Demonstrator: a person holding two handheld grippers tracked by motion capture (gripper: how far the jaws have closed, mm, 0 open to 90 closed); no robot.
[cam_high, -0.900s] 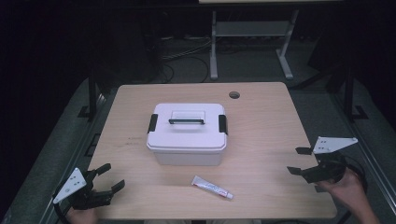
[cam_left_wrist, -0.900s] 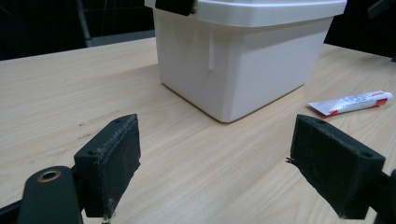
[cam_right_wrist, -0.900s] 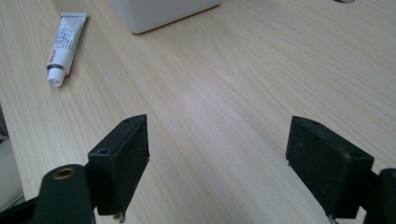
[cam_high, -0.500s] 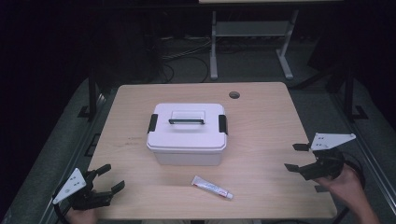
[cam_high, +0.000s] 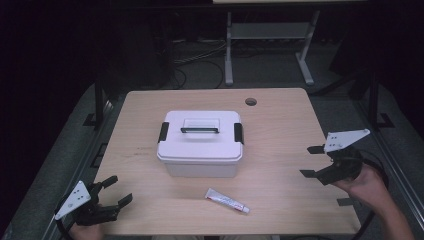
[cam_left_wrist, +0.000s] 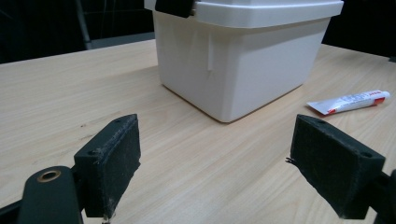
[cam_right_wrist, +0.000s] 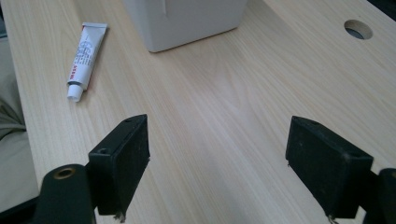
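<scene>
Left gripper (cam_high: 111, 193) at the near left table corner and right gripper (cam_high: 314, 161) by the right edge, both with jaws spread wide and empty; the tube (cam_high: 227, 201) lies flat near the front edge, apart from both; behind it the white lidded box (cam_high: 200, 145), its top cut off in the gripper views

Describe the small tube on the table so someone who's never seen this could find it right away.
Start at the wooden table and find the white lidded box in its middle. In front of the box, toward the person's edge, lies the tube, flat on the wood. It is slim, white with red print and a white cap.
</scene>
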